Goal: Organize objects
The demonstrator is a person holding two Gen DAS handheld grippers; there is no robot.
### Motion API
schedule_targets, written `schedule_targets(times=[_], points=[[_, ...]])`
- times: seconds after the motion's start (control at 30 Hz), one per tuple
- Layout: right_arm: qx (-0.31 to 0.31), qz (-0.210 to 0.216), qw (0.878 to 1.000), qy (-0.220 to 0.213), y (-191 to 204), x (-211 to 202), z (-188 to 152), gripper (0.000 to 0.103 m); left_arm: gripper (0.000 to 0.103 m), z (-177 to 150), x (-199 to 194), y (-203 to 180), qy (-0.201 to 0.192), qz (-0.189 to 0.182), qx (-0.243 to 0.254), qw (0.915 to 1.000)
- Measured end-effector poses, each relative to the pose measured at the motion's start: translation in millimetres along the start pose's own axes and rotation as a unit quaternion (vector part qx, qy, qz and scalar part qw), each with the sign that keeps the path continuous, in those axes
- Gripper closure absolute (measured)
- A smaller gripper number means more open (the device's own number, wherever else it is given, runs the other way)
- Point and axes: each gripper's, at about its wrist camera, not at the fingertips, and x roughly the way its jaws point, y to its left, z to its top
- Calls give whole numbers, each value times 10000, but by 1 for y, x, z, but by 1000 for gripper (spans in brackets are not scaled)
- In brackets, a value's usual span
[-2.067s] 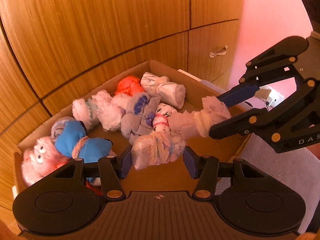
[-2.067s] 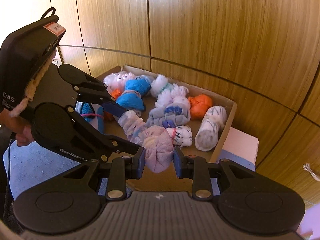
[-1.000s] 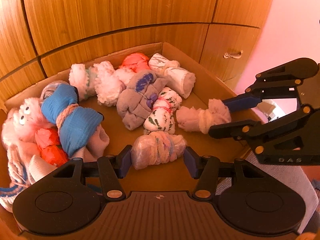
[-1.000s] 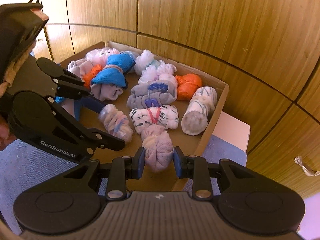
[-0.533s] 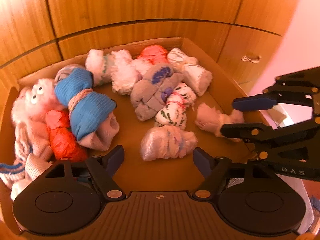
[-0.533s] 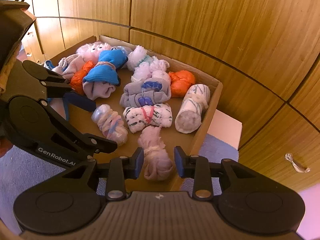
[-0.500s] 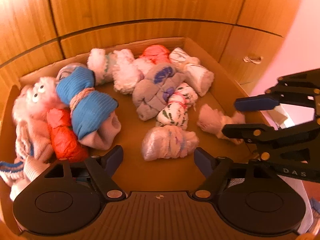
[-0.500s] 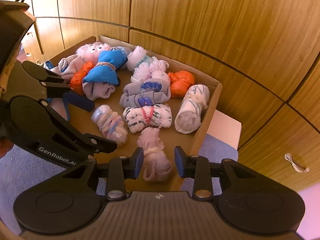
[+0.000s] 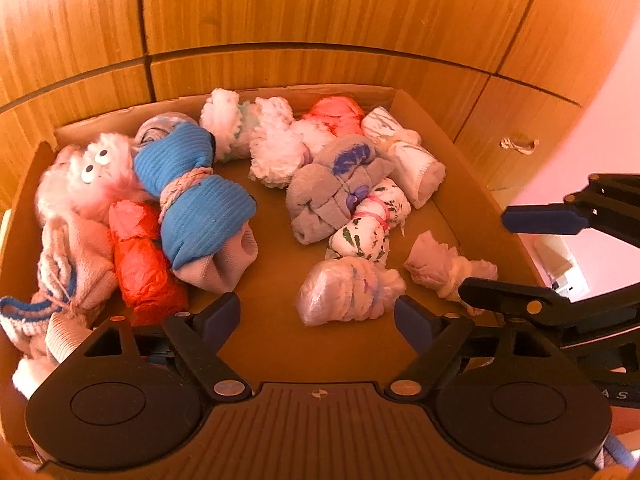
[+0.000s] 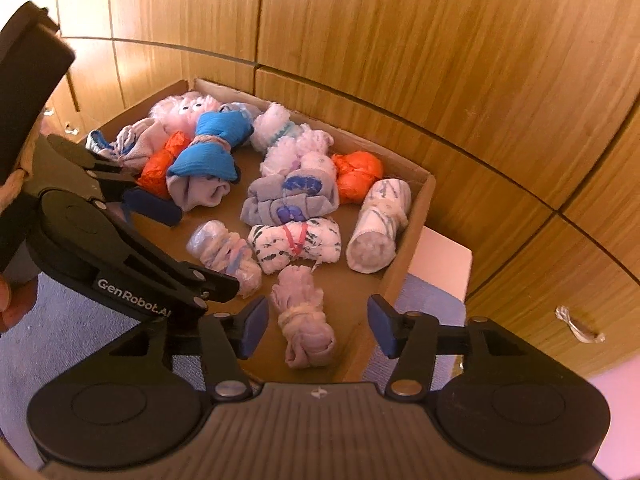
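Observation:
A cardboard box (image 9: 472, 184) (image 10: 404, 264) holds several tied sock bundles. A pale striped bundle (image 9: 350, 294) (image 10: 228, 256) lies on the box floor just ahead of my open, empty left gripper (image 9: 316, 320). A pale pink bundle (image 10: 304, 320) (image 9: 444, 268) lies near the box's front right wall, just ahead of my open, empty right gripper (image 10: 316, 326). Other bundles, among them a blue one (image 9: 192, 188) (image 10: 212, 148), an orange one (image 9: 140, 256), a grey one (image 9: 332, 188) and a leaf-print one (image 10: 296, 242), fill the back.
The box stands against wooden cabinet fronts (image 9: 320, 12) (image 10: 440, 60). A blue-grey carpet (image 10: 60, 340) lies in front of it. A white slab (image 10: 440, 260) sits to the box's right. The left gripper's body (image 10: 100, 248) crosses the right wrist view.
Both grippers opened and let their bundles drop onto the box floor. Both have since pulled back and up from the box.

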Motion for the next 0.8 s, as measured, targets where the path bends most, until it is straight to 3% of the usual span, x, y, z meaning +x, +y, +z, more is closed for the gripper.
schedule_targets(times=[0.1,0.2,0.47,0.57,0.7,0.8], points=[[74,-52,10000,7,0,-3,-2,34,8,1,-9,1,-84,-39,-148,9998],[151,-141,9998,6,2,-9,-5,30,2,2,-22,1,-238,-77,-286,9993],[501,-194,9985,-59,20,-25,-11,15,1,-1,-71,-6,-708,25,-316,9970],[650,-194,9976,-151,30,-32,-11,13,0,-8,-95,-11,-1046,263,-104,9941],[923,-88,9955,-219,43,-38,-11,9,0,-20,-121,-17,-1456,875,247,9852],[1065,-1,9940,-248,55,-40,-12,6,0,-30,-134,-14,-1588,1040,266,9815]])
